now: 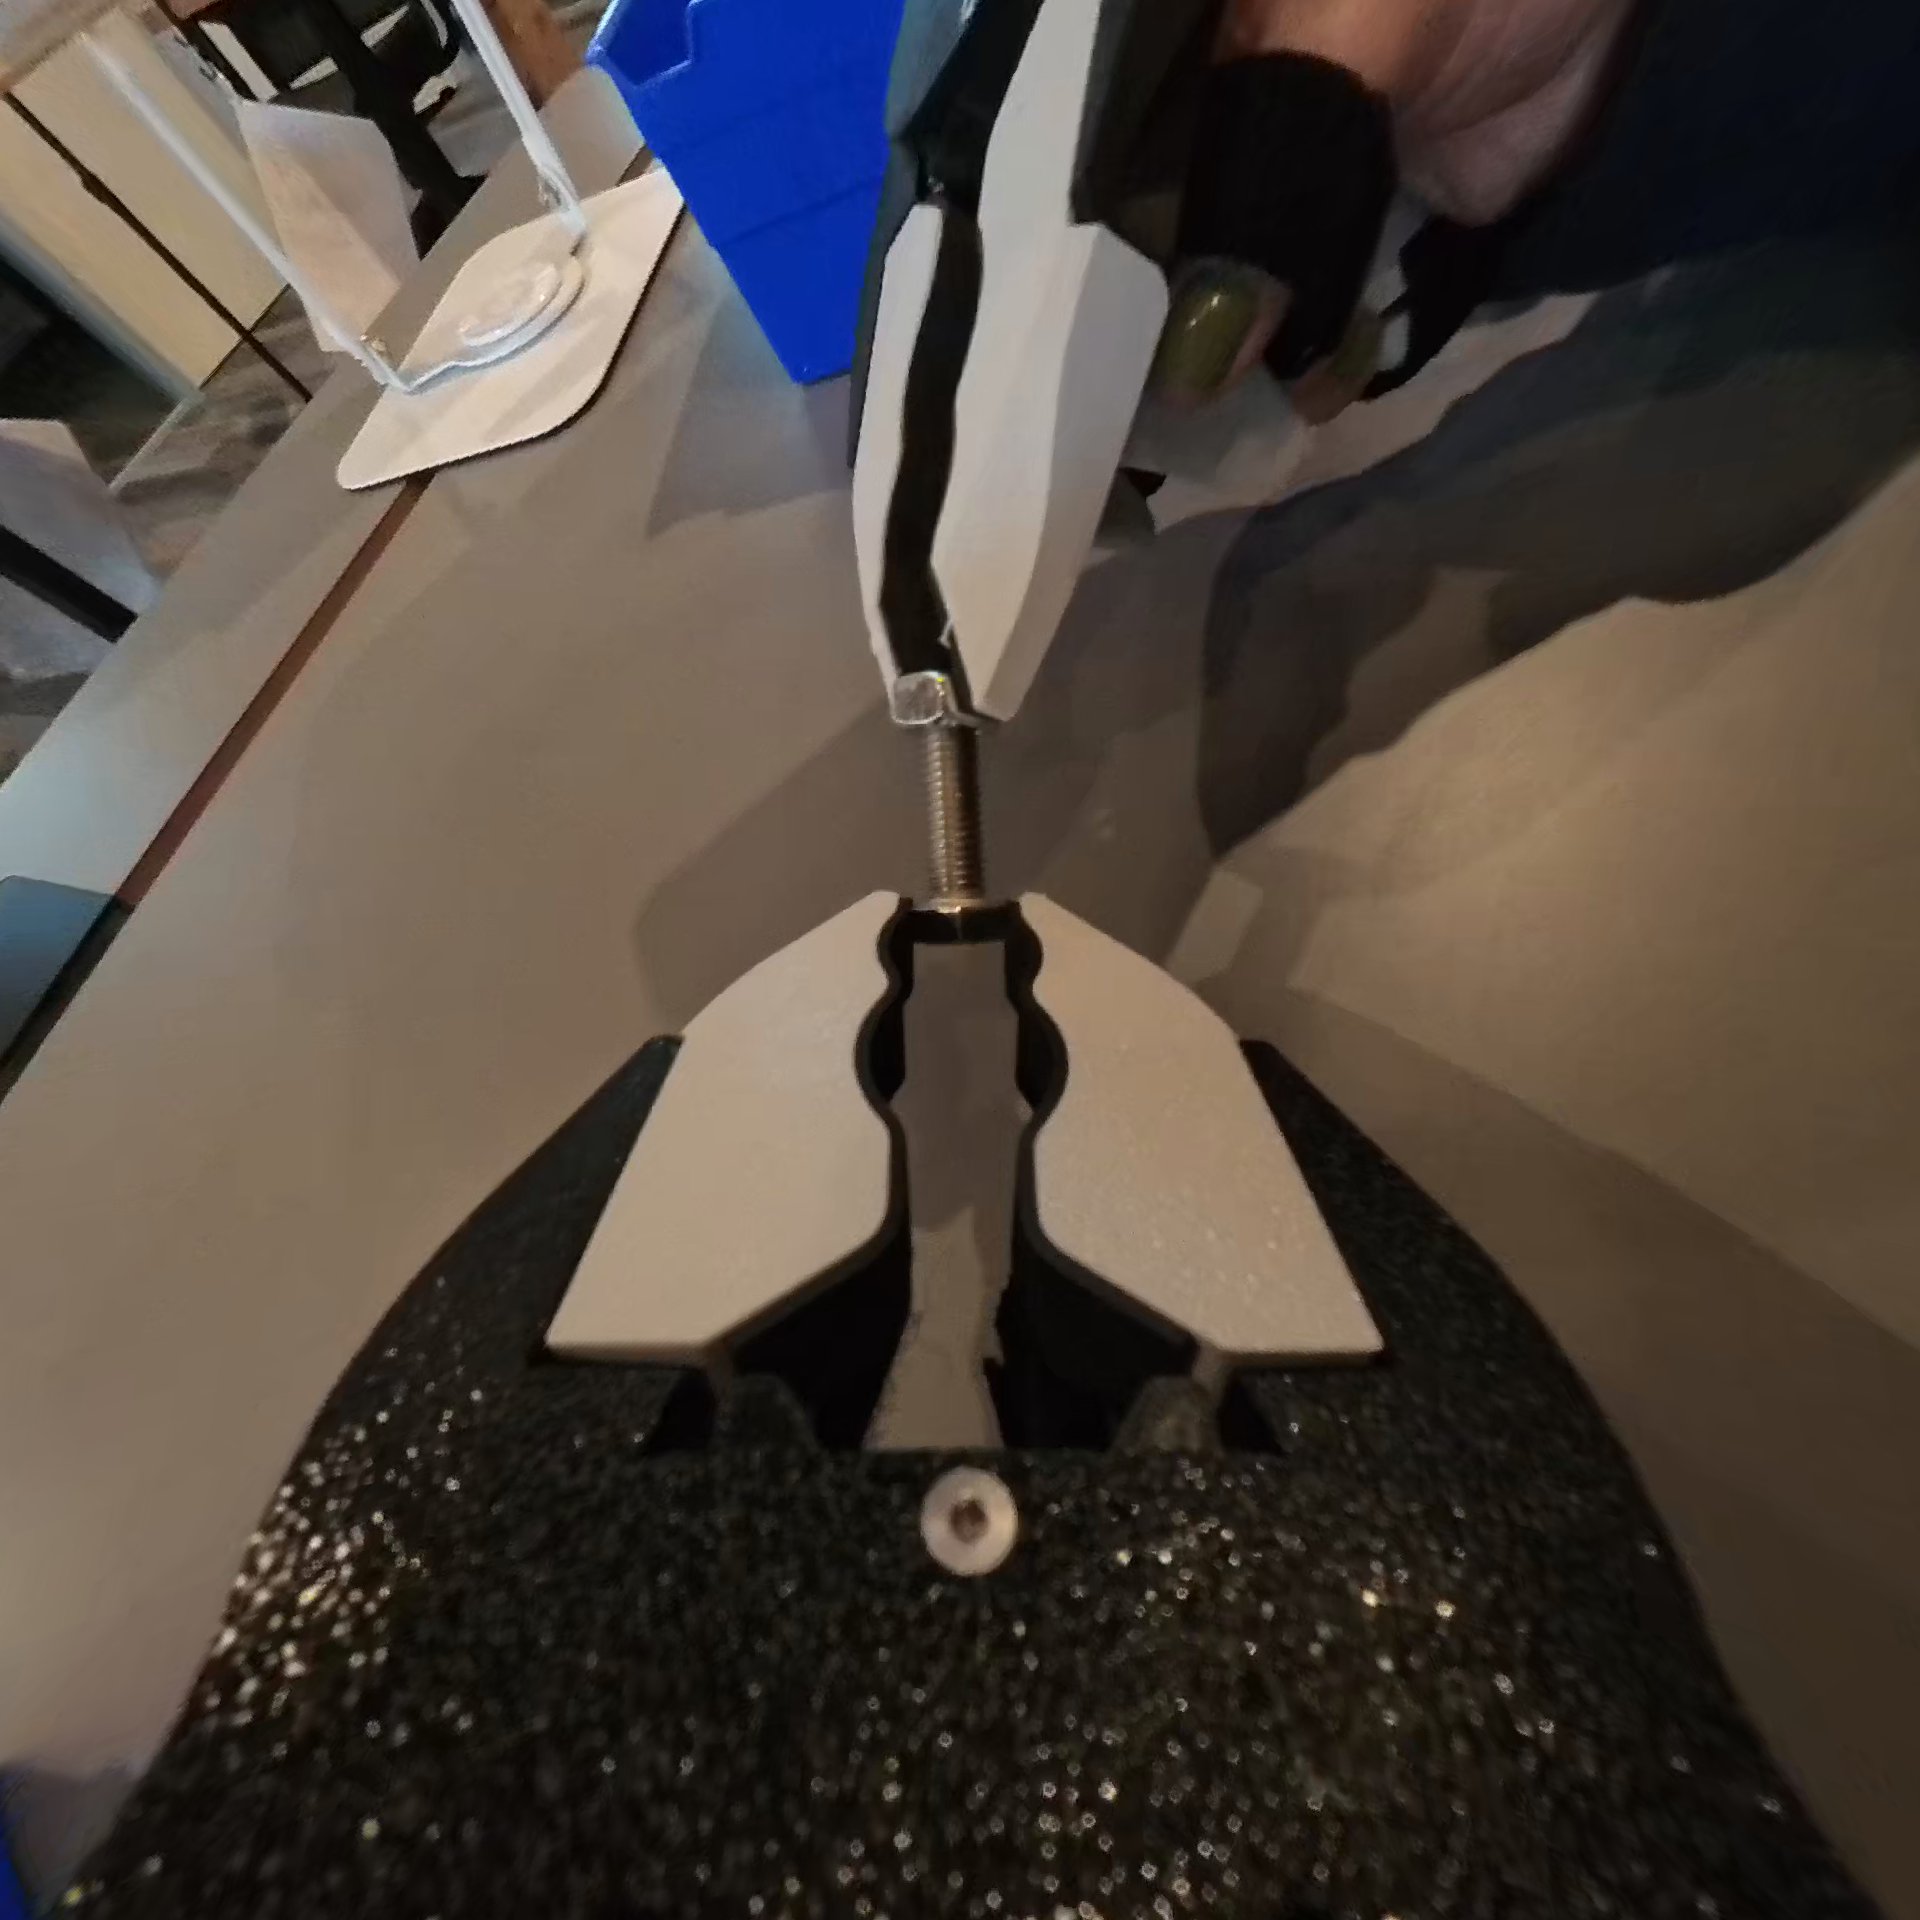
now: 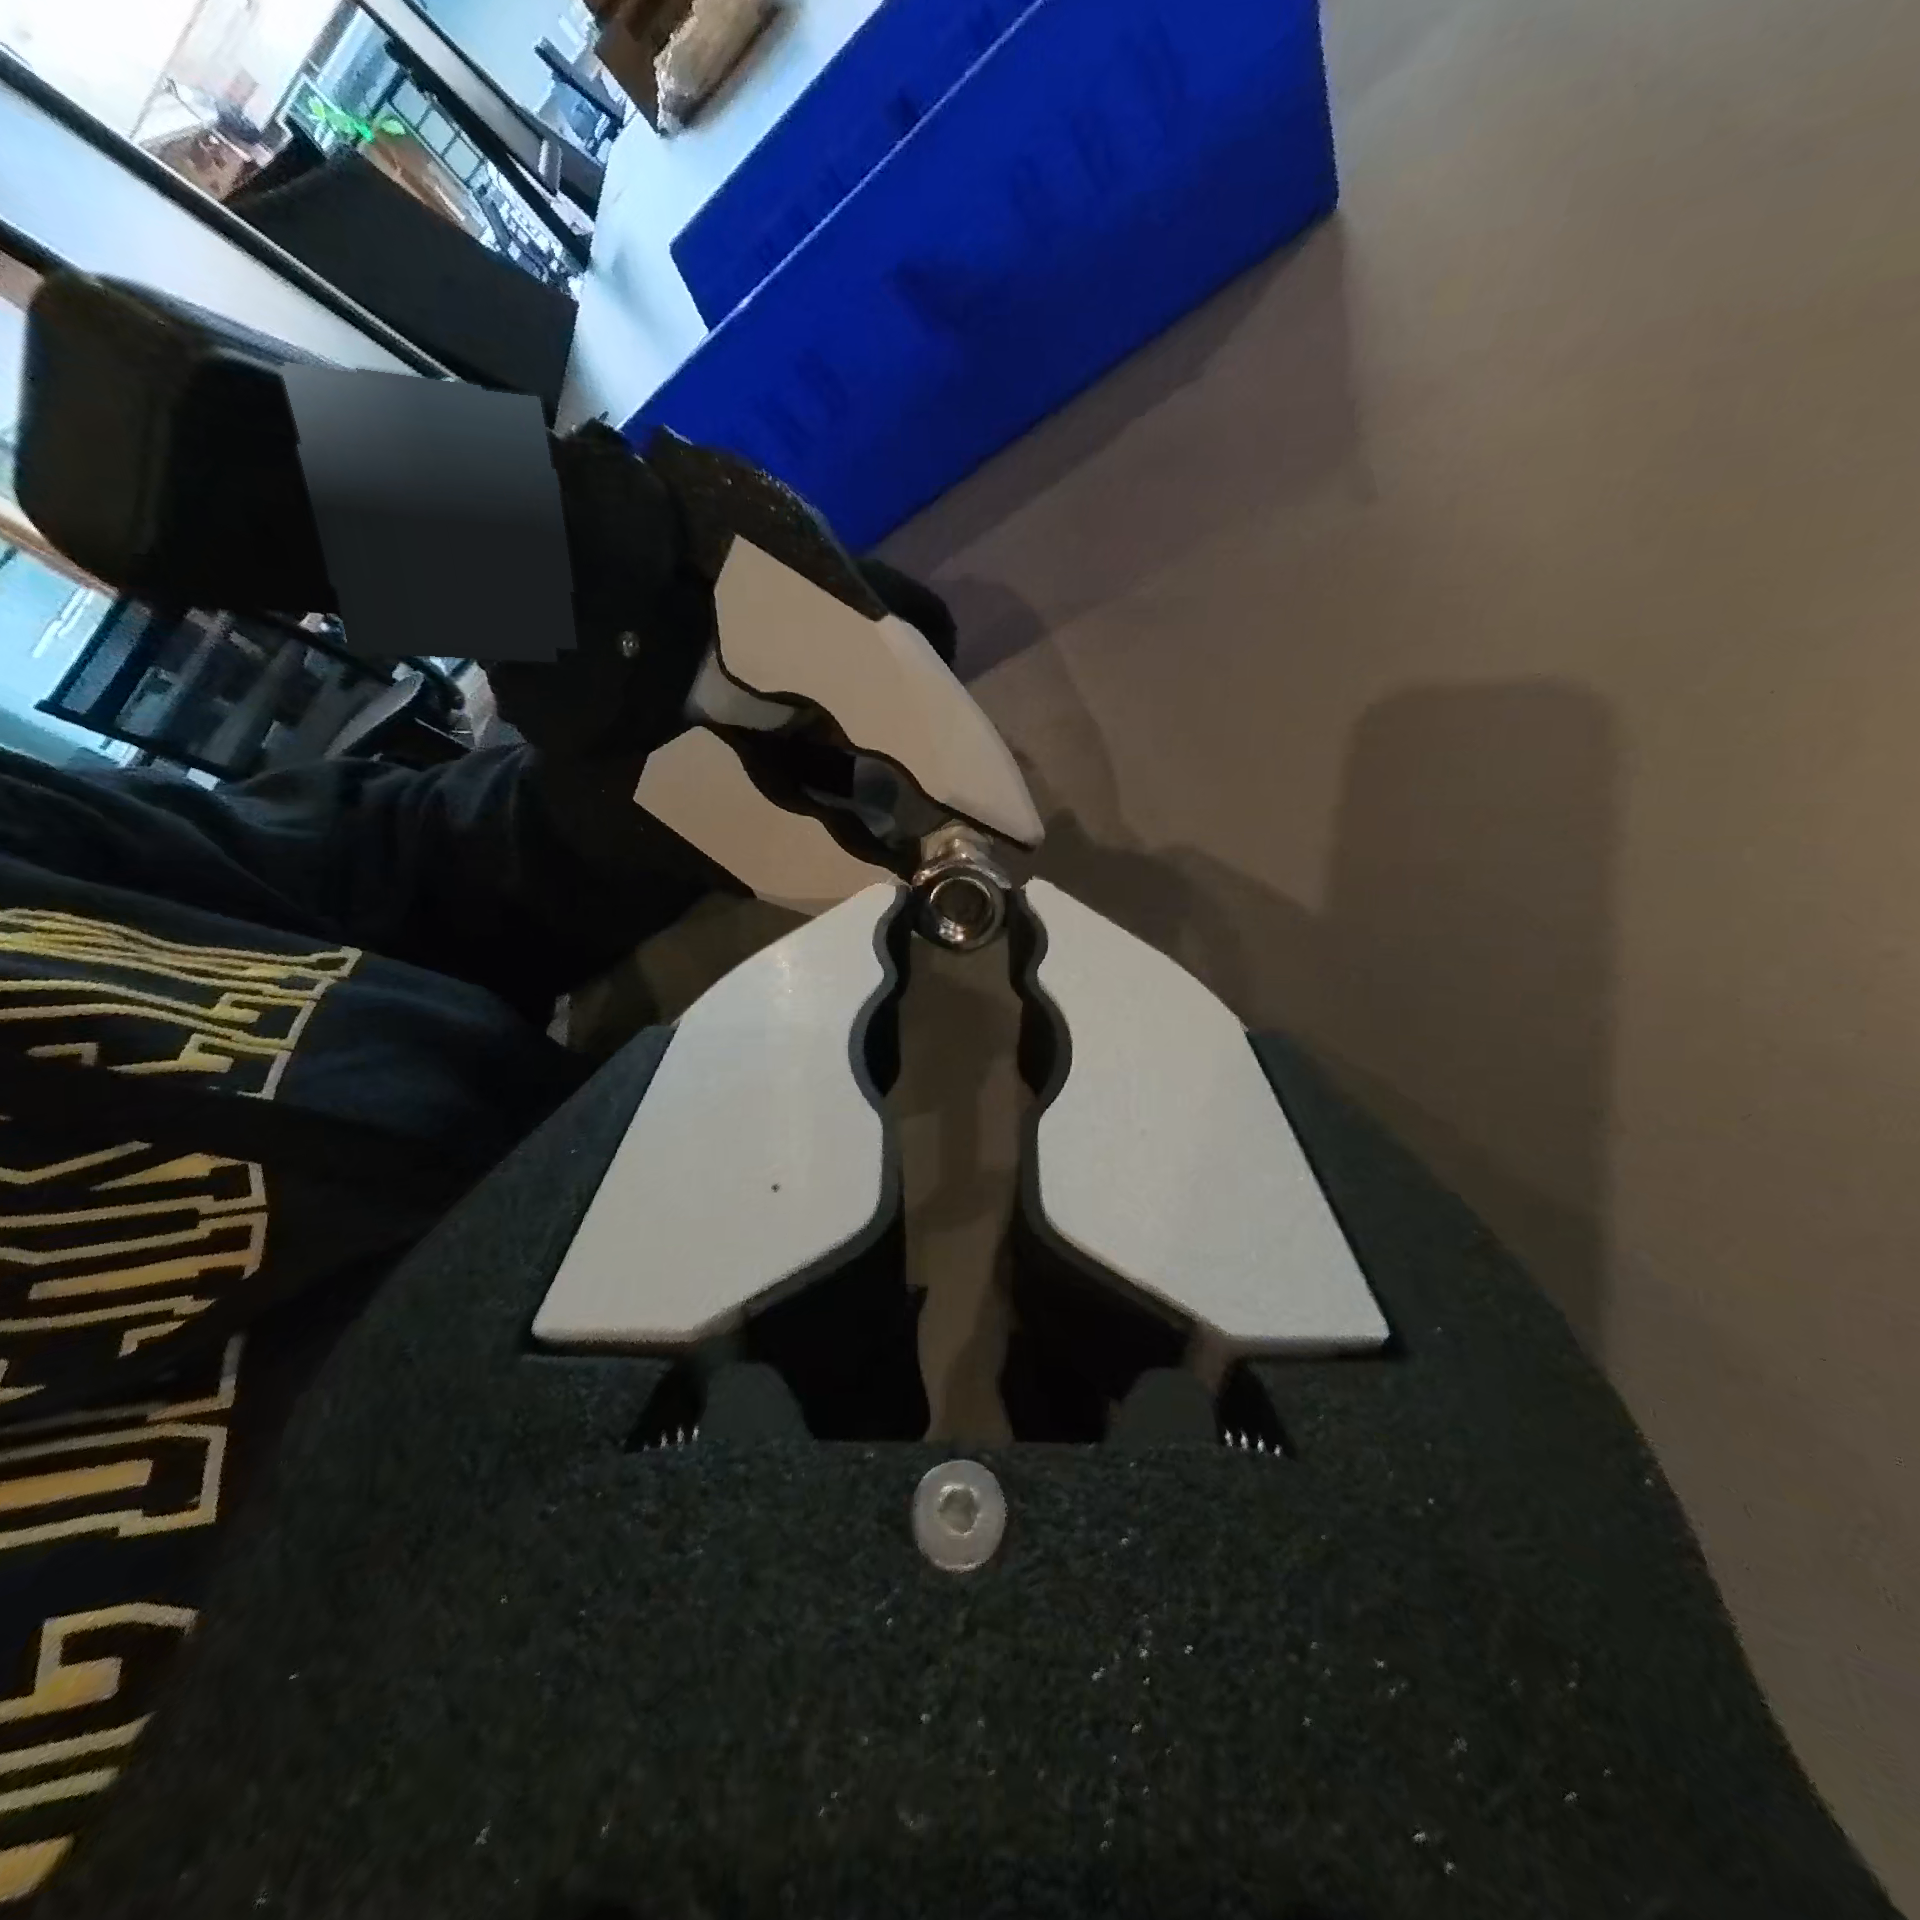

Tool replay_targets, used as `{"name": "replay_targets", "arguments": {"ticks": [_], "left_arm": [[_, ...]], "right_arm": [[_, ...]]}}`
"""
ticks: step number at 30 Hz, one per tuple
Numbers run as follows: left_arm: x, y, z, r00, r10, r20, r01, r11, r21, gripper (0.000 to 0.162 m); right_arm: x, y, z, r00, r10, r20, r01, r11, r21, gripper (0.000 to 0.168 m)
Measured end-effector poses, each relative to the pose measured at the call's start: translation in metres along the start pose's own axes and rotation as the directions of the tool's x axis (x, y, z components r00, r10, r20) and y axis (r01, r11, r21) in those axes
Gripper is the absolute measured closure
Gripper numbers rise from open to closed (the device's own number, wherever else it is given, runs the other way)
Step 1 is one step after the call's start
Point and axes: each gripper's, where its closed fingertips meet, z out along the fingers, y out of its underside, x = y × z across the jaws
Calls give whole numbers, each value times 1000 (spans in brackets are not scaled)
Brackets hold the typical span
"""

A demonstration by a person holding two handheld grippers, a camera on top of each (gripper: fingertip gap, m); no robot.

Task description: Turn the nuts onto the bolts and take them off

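Note:
In the left wrist view my left gripper (image 1: 958,920) is shut on the head of a steel bolt (image 1: 953,821), whose threaded shaft points away from the camera above the grey table (image 1: 499,790). My right gripper (image 1: 935,698) comes in from above and is shut on a silver nut (image 1: 923,702) at the bolt's far end. In the right wrist view my right gripper (image 2: 961,906) pinches the nut (image 2: 958,910), seen end-on with its hole facing the camera. The left gripper (image 2: 961,831) reaches in from the left just behind it. The bolt shaft is hidden there.
A blue bin (image 1: 769,177) (image 2: 997,270) stands at the back of the table. A clear container (image 1: 499,301) sits on a white mat (image 1: 509,374) at the far left, near the table edge. A person's gloved hand (image 1: 1278,177) and dark printed clothing (image 2: 156,1091) are close by.

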Motion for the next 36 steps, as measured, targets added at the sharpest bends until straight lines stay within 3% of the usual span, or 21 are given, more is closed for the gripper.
{"name": "replay_targets", "arguments": {"ticks": [5,8,12,14,17,19,22,29,34,36], "left_arm": [[1,-1,0,1000,11,-3,-11,1000,11,146],[0,0,-1,1000,-2,-10,2,1000,13,146],[5,-2,-8,994,-60,-94,64,997,43,146],[13,-5,-10,974,-102,-201,115,992,54,146],[32,-6,-13,914,-158,-374,181,983,28,146],[43,-5,-14,876,-177,-449,200,980,3,146],[57,-6,-15,828,-186,-529,209,978,-16,146],[73,-9,-17,768,-194,-610,220,975,-33,146],[72,-11,-18,772,-176,-611,213,977,-12,146],[68,-10,-16,797,-168,-581,202,979,-6,146]], "right_arm": [[-2,3,1,1000,14,19,-13,1000,-18,148],[-4,-1,-2,1000,-15,19,15,1000,-8,133],[-15,-11,-14,960,-278,37,277,960,27,123],[-21,-8,-20,861,-509,16,509,861,2,123],[-38,7,-23,603,-797,29,797,601,-57,131],[-44,16,-23,445,-895,31,892,440,-110,135],[-41,27,-19,347,-936,56,923,330,-196,135],[-39,45,-10,273,-954,124,941,238,-242,141],[-38,48,-8,282,-950,131,940,246,-238,151],[-35,46,-8,322,-940,116,926,286,-248,151]]}}
